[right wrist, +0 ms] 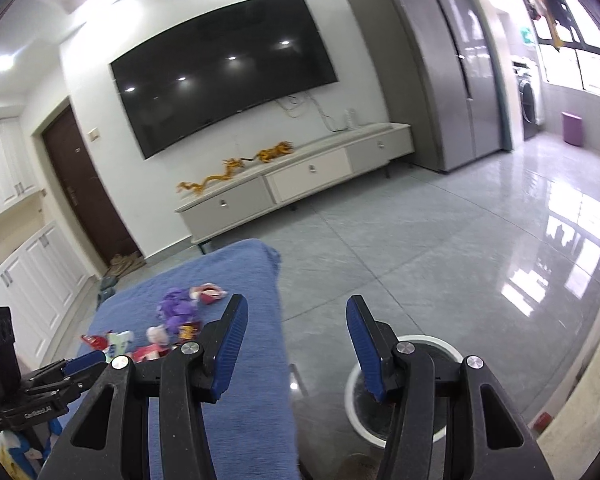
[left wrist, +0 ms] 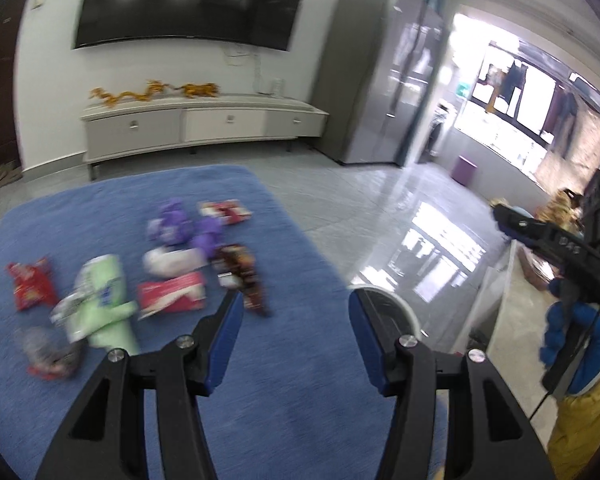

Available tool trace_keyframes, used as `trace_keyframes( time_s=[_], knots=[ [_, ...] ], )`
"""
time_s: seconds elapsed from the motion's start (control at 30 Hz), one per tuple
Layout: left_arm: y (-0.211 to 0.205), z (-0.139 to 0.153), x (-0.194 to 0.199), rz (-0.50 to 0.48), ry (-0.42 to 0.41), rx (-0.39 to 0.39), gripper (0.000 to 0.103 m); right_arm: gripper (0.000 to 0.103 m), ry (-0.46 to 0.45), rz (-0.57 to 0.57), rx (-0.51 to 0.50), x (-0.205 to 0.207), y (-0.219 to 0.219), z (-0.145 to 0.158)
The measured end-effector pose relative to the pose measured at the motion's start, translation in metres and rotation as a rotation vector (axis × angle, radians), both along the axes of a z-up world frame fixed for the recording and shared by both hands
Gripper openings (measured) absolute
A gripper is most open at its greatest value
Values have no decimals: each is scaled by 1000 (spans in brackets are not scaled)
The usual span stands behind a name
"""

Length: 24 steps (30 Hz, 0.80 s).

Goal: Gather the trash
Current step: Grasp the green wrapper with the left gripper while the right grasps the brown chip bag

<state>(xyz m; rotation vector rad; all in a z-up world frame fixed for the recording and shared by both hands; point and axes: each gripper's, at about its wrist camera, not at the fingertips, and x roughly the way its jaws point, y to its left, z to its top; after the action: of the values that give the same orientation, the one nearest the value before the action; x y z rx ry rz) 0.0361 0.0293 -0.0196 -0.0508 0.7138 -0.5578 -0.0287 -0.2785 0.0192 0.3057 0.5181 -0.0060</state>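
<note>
Trash: a loose heap of snack wrappers [left wrist: 172, 272] on the blue cloth [left wrist: 260, 400], toward its far left part; the same heap shows in the right wrist view [right wrist: 168, 328], left of the bin.
Pieces: red packet [left wrist: 30, 286] at the heap's left edge, pale green bag [left wrist: 100, 304] beside it, purple wrappers [left wrist: 180, 226] at the back, dark brown wrapper [left wrist: 242, 276] nearest the bin side. Blur hides finer detail.
Handling: my guess is thin foil and plastic, very light, soft, crinkly and rather slick; a pinch will crush them without harm. They may slide on the cloth or flutter when lifted.
Where to grip: a raised fold or crimped end seam looks best; flat faces give the pads little to bite.
Bin: round, white-rimmed [right wrist: 452, 352], on the floor just beside the cloth's right edge. What shows of its inside looks dark with no trash, though the fingers cover part of it.
Left gripper [left wrist: 296, 320]: jaws partly apart, nothing between them, over the cloth, right of the heap.
Right gripper [right wrist: 296, 324]: jaws partly apart, holding nothing, above the bin and cloth edge.
</note>
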Motion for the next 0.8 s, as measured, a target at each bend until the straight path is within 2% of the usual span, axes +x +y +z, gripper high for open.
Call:
trace_keyframes(
  time_s=[0.13, 0.3, 0.67, 0.8],
  knots=[
    [51, -10, 6, 65, 24, -20, 53, 50, 7, 61, -29, 16, 27, 0],
    [89, -29, 22, 84, 68, -49, 52, 50, 49, 127, -37, 43, 53, -16],
    [90, -56, 74, 68, 109, 1, 52, 50, 180, 222, -44, 98, 86, -70],
    [88, -70, 93, 93, 121, 49, 52, 50, 209, 242, -48, 110, 93, -82]
  ],
)
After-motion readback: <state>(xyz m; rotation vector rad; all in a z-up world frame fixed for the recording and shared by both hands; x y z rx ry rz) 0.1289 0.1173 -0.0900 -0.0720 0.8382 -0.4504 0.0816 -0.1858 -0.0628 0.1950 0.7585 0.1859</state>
